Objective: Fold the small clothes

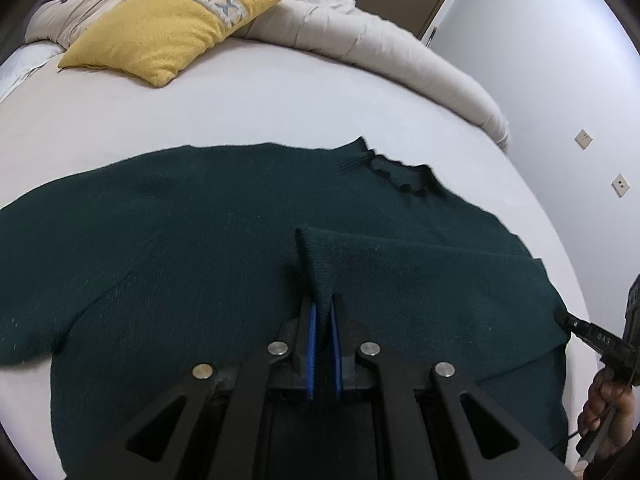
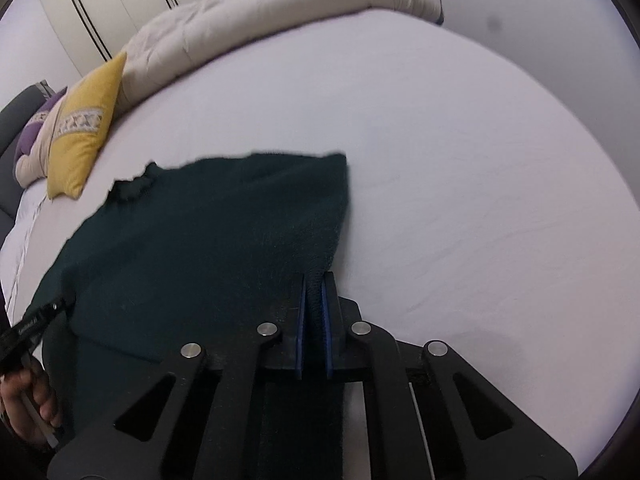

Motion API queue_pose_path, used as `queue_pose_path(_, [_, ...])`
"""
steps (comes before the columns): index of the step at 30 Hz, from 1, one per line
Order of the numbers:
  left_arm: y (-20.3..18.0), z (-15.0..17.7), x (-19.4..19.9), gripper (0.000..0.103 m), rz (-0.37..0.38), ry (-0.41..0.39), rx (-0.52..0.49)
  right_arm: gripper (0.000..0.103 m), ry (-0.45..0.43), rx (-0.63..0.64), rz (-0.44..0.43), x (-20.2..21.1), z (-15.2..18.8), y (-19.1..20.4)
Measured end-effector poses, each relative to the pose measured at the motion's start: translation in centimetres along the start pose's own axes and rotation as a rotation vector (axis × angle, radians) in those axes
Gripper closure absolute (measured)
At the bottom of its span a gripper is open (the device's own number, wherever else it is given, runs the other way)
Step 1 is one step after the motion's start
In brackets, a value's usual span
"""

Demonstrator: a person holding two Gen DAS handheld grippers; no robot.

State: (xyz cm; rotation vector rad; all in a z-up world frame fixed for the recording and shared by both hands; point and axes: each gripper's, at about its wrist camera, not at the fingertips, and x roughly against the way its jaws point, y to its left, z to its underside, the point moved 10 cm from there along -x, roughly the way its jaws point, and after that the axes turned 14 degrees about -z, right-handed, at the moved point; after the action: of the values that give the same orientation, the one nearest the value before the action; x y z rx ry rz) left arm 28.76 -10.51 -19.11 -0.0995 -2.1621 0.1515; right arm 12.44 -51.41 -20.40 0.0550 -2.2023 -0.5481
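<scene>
Since both of my hand-held grippers are already biting into the same dark green sweater (image 1: 208, 216), the trick now is keeping them moving as a pair. The sweater is lying spread on the white bed sheet (image 1: 248, 96), neck end pointing toward the rolled-up duvet (image 1: 384, 44) and the yellow pillow (image 1: 176, 20) at the far side. My left hand-held gripper (image 1: 322, 312) is clamped on a pinched-up ridge of knit near the bottom hem, blue pads squeezed tight with fabric between them. My right hand-held gripper (image 2: 315, 292) is clamped on the sweater's right edge, where the cloth is thick and bunched between the pads. From the left camera you can see that right one gripping the side edge, and part of the hand holding it. I'd say the step here is lifting that near or side portion and carrying it over the body to make the first fold. To do it well I'd lift both just enough for the held cloth to clear the layer under it, then keep the two grippers level with each other so the crease comes out straight instead of diagonal. Knit like this stretches and drags, so slow is better; yank it and the whole sweater slides across the sheet. I'd also lay the edge down flat before letting go, not drop it.
</scene>
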Motion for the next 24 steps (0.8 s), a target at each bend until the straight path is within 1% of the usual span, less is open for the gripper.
queue_pose_path(1, [0.0, 0.3, -0.3, 0.095, -0.011, -0.001, -0.005, 0.098, 0.007, 0.002, 0.003, -0.1, -0.1, 0.0])
queue_pose_path(2, [0.0, 0.6, -1.2, 0.095, -0.024, 0.012, -0.008, 0.097, 0.040, 0.001, 0.012, -1.0, 0.4, -0.3])
queue_pose_path(3, [0.2, 0.7, -2.2, 0.092, -0.023, 0.017, 0.001, 0.097, 0.092, -0.006, 0.009, -2.2, 1.1, -0.6])
queue_pose_path(4, [0.3, 0.6, -2.4, 0.091, -0.022, 0.008, 0.004, 0.097, 0.092, 0.008, 0.008, -2.8, 1.4, -1.1])
queue_pose_path(5, [0.4, 0.3, -2.4, 0.091, -0.011, 0.011, 0.014, 0.097, 0.054, 0.033, 0.000, -2.7, 1.2, -1.2])
queue_pose_path(6, [0.5, 0.0, -2.3, 0.089, -0.001, 0.015, 0.022, 0.094, 0.038, 0.022, -0.013, -2.4, 1.1, -1.1])
queue_pose_path(7, [0.6, -0.1, -2.1, 0.086, 0.017, 0.022, 0.030, 0.091, 0.019, 0.000, -0.030, -1.8, 0.9, -1.2])
queue_pose_path(8, [0.9, -0.2, -1.7, 0.084, 0.032, 0.035, 0.038, 0.081, 0.009, -0.025, -0.032, -1.2, 0.7, -1.4])
queue_pose_path(9, [1.7, -0.2, -1.0, 0.079, 0.039, 0.042, 0.058, 0.077, 0.003, -0.057, -0.019, -0.3, 0.7, -1.9])
queue_pose_path(10, [2.8, -0.4, 0.1, 0.068, 0.035, 0.029, 0.083, 0.076, -0.013, -0.091, -0.010, 0.7, 0.5, -2.0])
queue_pose_path(11, [4.3, -0.8, 1.7, 0.061, 0.031, -0.006, 0.110, 0.075, -0.057, -0.104, -0.012, 2.3, 0.1, -1.7])
queue_pose_path(12, [6.0, -1.1, 3.2, 0.051, 0.021, -0.042, 0.130, 0.068, -0.099, -0.086, -0.010, 3.7, -0.4, -1.1])
queue_pose_path(13, [8.0, -1.3, 4.7, 0.046, 0.003, -0.073, 0.151, 0.062, -0.143, -0.049, 0.004, 5.2, -0.7, -0.2])
queue_pose_path(14, [10.4, -1.4, 6.0, 0.044, -0.024, -0.098, 0.179, 0.043, -0.192, -0.002, 0.018, 6.7, -1.0, 1.4])
queue_pose_path(15, [13.7, -1.3, 7.5, 0.040, -0.063, -0.122, 0.220, 0.024, -0.234, 0.041, 0.020, 8.0, -1.1, 2.9])
queue_pose_path(16, [16.8, -1.1, 8.6, 0.038, -0.102, -0.139, 0.259, 0.018, -0.268, 0.076, 0.016, 8.9, -1.1, 4.3])
queue_pose_path(17, [21.1, -0.7, 10.0, 0.037, -0.163, -0.159, 0.315, 0.014, -0.309, 0.125, 0.004, 10.0, -1.0, 6.1])
queue_pose_path(19, [27.6, 0.3, 11.4, 0.032, -0.261, -0.165, 0.398, 0.013, -0.336, 0.206, -0.033, 10.9, -0.5, 9.7])
queue_pose_path(20, [31.6, 1.2, 12.0, 0.032, -0.318, -0.159, 0.455, 0.013, -0.327, 0.233, -0.065, 10.9, 0.1, 11.5])
queue_pose_path(21, [36.4, 2.4, 12.7, 0.032, -0.385, -0.140, 0.534, 0.013, -0.314, 0.240, -0.094, 10.7, 0.5, 12.7])
queue_pose_path(24, [44.0, 5.0, 13.2, 0.031, -0.467, -0.100, 0.655, 0.013, -0.249, 0.215, -0.211, 9.2, 1.9, 16.4])
